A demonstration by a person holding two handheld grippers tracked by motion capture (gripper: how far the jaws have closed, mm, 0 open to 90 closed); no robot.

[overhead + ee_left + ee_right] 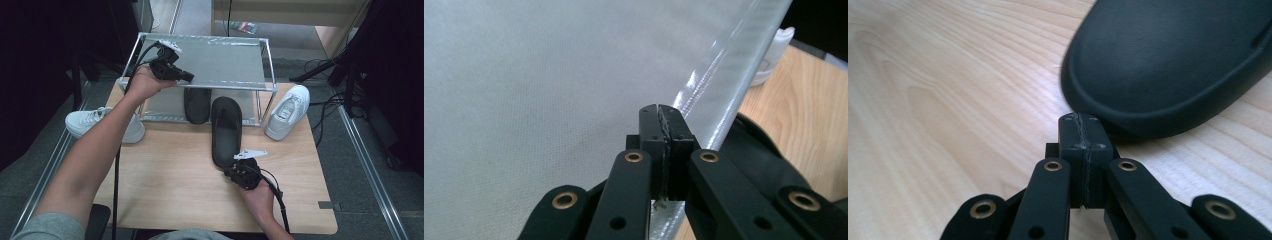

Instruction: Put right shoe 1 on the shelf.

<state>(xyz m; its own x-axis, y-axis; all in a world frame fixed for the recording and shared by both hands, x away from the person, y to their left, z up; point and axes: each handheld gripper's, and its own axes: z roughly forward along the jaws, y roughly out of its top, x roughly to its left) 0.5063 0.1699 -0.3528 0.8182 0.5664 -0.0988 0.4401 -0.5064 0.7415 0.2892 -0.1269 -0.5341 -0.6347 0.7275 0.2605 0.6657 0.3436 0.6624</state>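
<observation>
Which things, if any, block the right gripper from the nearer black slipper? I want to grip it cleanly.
Nothing visible does. The right gripper, its jaws shut, sits just at the near end of the black slipper, with only bare table between them in the right gripper view.

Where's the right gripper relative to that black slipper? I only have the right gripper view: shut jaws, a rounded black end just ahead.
Observer: High view puts the right gripper at the near end of a black slipper that lies lengthwise on the table, its far end at the rack.
Operator: Any other shoes around?
Observer: A second black slipper sits on the rack's lower shelf, and there is a white sneaker either side: left sneaker, right sneaker.
Operator: And the left gripper?
Observer: The left gripper is raised at the front left of the rack's top shelf, jaws shut with nothing between them in the left gripper view.
</observation>
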